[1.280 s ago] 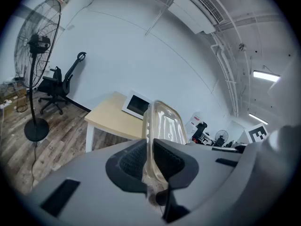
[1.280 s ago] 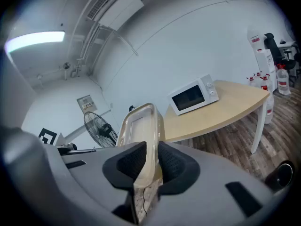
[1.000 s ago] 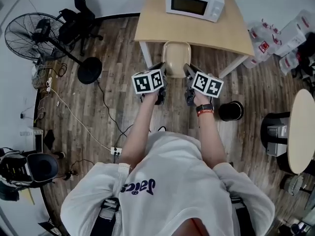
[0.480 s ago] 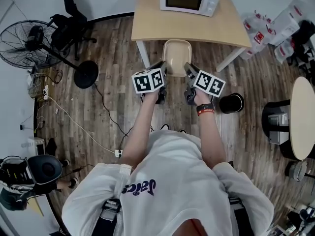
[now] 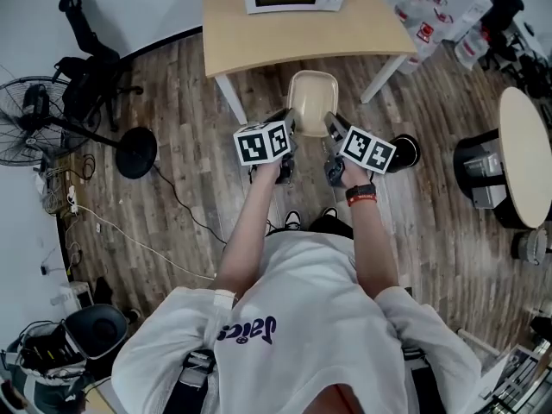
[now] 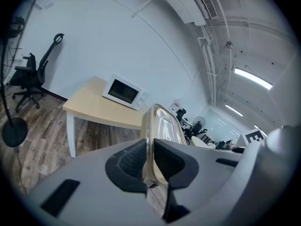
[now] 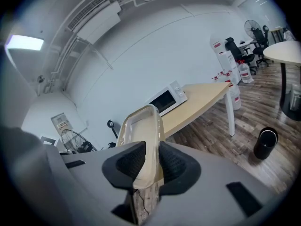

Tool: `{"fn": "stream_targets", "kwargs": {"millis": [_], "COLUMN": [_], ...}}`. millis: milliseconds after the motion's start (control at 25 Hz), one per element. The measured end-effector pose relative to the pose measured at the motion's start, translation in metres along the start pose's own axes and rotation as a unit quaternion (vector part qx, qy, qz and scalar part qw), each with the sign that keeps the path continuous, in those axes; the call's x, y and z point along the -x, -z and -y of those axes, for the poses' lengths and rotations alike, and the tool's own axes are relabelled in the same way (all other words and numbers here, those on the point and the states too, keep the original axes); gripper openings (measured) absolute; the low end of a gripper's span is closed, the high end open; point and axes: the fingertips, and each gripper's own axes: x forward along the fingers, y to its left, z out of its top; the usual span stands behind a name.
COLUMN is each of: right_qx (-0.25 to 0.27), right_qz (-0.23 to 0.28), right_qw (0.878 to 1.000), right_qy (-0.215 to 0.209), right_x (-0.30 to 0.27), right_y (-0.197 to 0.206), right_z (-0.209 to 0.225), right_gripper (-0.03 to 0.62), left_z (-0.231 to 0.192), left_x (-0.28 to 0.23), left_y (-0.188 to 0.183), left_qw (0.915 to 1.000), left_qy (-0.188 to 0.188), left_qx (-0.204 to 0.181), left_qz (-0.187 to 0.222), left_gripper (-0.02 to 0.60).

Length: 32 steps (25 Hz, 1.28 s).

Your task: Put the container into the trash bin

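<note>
Left gripper (image 5: pixel 287 128) and right gripper (image 5: pixel 332 129) are both clamped on the near rim of the beige rounded-rectangular plastic container (image 5: pixel 311 100), aloft at centre frame. The small black round trash bin (image 5: pixel 404 152) waits right of centre, so the carry-over and drop are yet to come.

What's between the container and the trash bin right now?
Nothing visible. The container, clamped by the left gripper and right gripper, hangs above the floor; the trash bin stands to its right, past the right gripper, with only bare wood floor between.
</note>
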Motion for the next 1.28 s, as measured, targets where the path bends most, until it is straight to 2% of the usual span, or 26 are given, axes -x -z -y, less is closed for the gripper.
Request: {"fn": "stream_targets", "kwargs": {"millis": [240,520,760,920,1280], "right_qx": [-0.013,-0.045,-0.086,-0.114,-0.144], "right_qz": [0.032,0.081,0.120,0.134,0.167], "right_qw": [0.998,0.991,0.980,0.972,0.960], "right_qy": [0.054,0.101,0.137,0.155,0.169], "right_x": [0.030,0.071,0.110,0.134,0.158], "right_y": [-0.019,-0.041,-0.061,-0.075,-0.121], "right_z": [0.034,0.084,0.145,0.190,0.251], "right_gripper": [0.104,0.104,0.104,0.104,0.104], "left_z": [0.038,0.094,0.154,0.202,0.262], "left_x": [-0.031,-0.076,-0.121,-0.144,-0.202], "left_y": [0.009,0.023,0.048,0.063,0.066], "left_qw": [0.9984,0.9918,0.9817,0.9693,0.9613], "left_qy": [0.048,0.099,0.143,0.183,0.197], "left_qx": [-0.010,-0.045,-0.072,-0.116,-0.132], "left_qz": [-0.028,-0.067,-0.103,-0.116,-0.141], "left_gripper": [0.055,0.055,0.055,0.055,0.060]}}
